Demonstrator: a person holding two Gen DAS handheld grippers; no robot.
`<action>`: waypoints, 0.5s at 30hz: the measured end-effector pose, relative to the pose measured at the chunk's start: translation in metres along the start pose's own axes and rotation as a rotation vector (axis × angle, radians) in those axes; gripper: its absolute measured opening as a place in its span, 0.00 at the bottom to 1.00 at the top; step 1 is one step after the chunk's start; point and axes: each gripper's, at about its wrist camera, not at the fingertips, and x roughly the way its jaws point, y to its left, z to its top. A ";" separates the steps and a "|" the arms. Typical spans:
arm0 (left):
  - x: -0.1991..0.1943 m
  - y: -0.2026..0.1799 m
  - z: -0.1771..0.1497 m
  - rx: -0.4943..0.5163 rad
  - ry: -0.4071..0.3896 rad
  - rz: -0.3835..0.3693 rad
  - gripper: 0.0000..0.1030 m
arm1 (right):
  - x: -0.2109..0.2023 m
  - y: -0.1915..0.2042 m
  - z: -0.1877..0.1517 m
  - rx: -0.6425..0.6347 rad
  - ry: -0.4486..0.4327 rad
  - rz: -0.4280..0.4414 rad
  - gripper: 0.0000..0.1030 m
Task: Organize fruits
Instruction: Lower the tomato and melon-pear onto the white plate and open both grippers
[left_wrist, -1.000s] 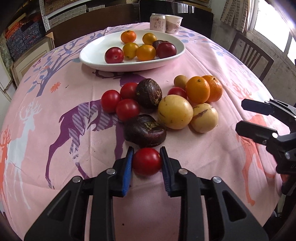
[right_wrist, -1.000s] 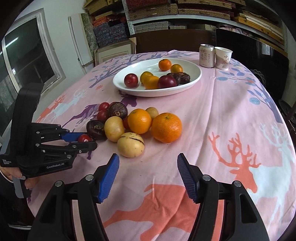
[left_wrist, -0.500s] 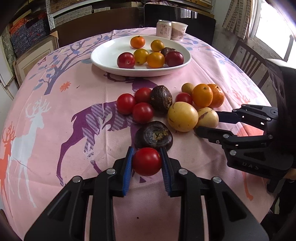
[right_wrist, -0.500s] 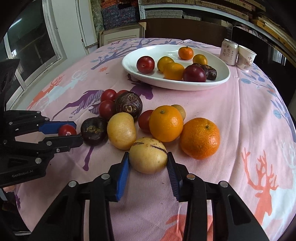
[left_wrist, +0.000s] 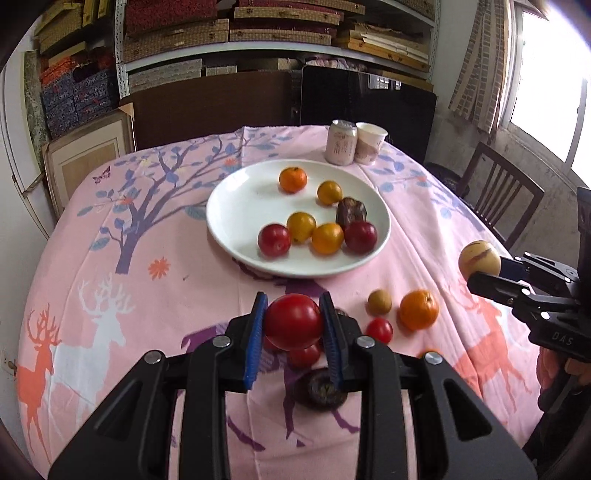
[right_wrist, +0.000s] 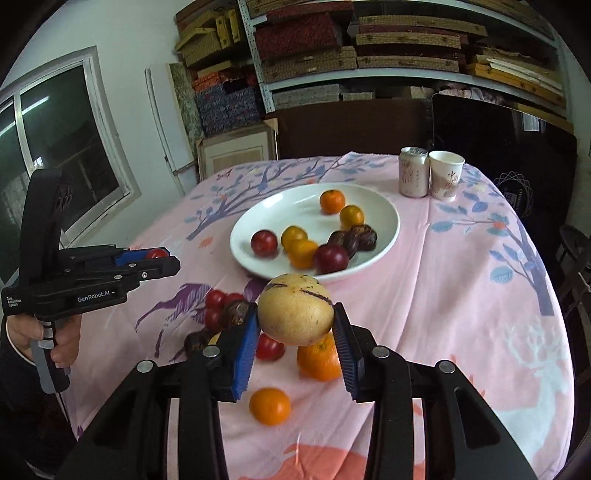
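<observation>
My left gripper (left_wrist: 294, 322) is shut on a red tomato (left_wrist: 293, 319) and holds it above the pink cloth, short of the white plate (left_wrist: 236, 206). My right gripper (right_wrist: 295, 320) is shut on a yellow fruit with dark streaks (right_wrist: 295, 312), also lifted; that fruit shows at the right of the left wrist view (left_wrist: 479, 256). The plate (right_wrist: 384, 221) holds several small fruits: oranges, yellow ones, red plums and dark ones. Loose tomatoes (right_wrist: 216, 298), oranges (right_wrist: 269, 405) and dark passion fruits (left_wrist: 319, 391) lie on the cloth below the grippers.
A drink can (left_wrist: 340, 142) and a paper cup (left_wrist: 369, 143) stand just behind the plate. A wooden chair (left_wrist: 498, 192) stands at the table's right. Shelves with boxes fill the back wall. The round table (right_wrist: 480, 295) drops off at its edges.
Both grippers have risen from the table with their fruits. The right gripper closed on the yellow fruit and lifted it out of the pile; an orange has rolled nearer.
</observation>
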 end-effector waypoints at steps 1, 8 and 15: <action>0.004 0.001 0.008 -0.010 -0.008 0.002 0.27 | 0.003 -0.003 0.007 0.008 -0.019 -0.007 0.39; 0.059 0.014 0.053 -0.085 0.002 0.002 0.27 | 0.060 -0.011 0.051 0.040 -0.006 0.030 0.39; 0.109 0.034 0.063 -0.155 0.065 0.033 0.27 | 0.127 -0.023 0.074 0.124 0.098 0.063 0.39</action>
